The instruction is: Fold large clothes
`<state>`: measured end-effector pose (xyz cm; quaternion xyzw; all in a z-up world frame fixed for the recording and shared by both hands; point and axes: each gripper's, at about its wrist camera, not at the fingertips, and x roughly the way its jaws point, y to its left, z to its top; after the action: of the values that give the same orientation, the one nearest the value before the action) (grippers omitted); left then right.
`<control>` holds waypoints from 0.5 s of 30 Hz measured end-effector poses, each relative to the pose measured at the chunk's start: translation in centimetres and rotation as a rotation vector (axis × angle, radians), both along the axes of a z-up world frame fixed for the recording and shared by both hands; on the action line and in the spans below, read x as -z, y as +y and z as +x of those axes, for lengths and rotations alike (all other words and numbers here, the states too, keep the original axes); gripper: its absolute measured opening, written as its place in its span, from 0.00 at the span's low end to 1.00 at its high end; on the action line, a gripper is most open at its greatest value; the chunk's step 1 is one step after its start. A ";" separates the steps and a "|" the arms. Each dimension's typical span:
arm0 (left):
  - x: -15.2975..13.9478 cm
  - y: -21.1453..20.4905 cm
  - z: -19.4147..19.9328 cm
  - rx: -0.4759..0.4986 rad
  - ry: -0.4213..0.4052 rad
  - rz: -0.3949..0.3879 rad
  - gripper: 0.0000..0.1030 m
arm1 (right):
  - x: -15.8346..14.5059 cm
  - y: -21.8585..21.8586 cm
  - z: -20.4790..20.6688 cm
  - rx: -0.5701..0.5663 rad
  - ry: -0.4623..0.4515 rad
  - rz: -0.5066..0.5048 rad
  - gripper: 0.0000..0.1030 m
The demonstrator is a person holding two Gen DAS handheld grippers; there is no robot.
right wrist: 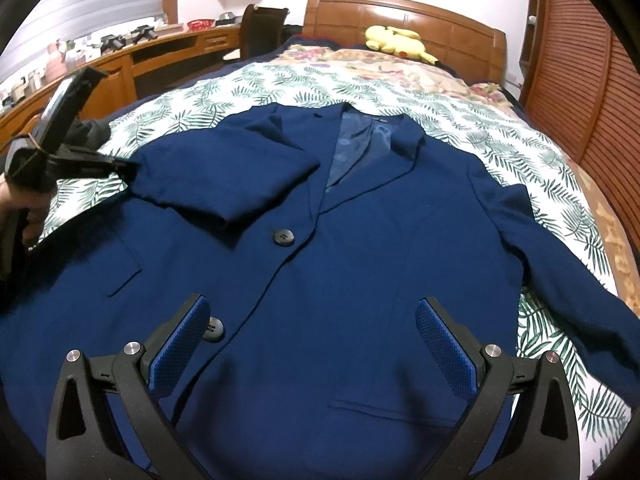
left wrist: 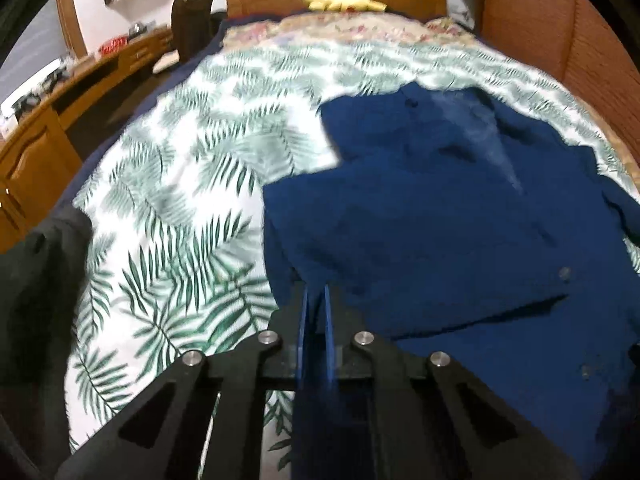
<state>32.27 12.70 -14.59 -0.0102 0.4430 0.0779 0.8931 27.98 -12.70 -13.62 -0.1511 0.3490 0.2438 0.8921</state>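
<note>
Blazer (right wrist: 360, 240) w/o legible label, left gripper (left wrist: 316, 300) fingers closed on its edge, right gripper (right wrist: 312, 344) fingers wide, empty

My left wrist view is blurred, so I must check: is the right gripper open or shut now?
Observer: Open. The right gripper hangs over the front of the jacket, with nothing between its pads.
Operator: Are both sleeves folded in?
Observer: Only one. The folded sleeve lies across the chest; the other sleeve lies out on the bedspread.
</note>
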 end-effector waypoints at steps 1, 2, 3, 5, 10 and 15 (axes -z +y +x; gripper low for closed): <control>-0.7 -0.5 -0.1 0.009 -0.020 0.002 0.04 | 0.0 -0.2 0.0 0.003 0.000 0.002 1.00; -1.5 -1.0 -0.2 0.018 -0.039 0.007 0.04 | -0.1 -0.3 0.0 0.005 -0.001 0.004 1.00; -2.3 -1.8 -0.2 0.032 -0.059 0.018 0.04 | -0.2 -0.5 0.0 0.007 -0.001 0.005 1.00; -3.7 -3.4 -0.4 0.065 -0.089 0.026 0.04 | -0.3 -1.1 0.1 0.015 -0.003 0.005 1.00; -6.8 -8.0 -0.5 0.162 -0.152 0.025 0.04 | -1.0 -3.2 0.4 0.048 -0.006 0.022 1.00; -9.1 -13.4 -0.8 0.274 -0.198 0.000 0.03 | -1.4 -5.3 0.5 0.081 -0.009 0.029 1.00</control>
<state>31.52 -0.74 -5.48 0.0428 0.3502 -0.0459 0.9346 28.50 -18.02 -12.23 -0.1251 0.3473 0.2117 0.9049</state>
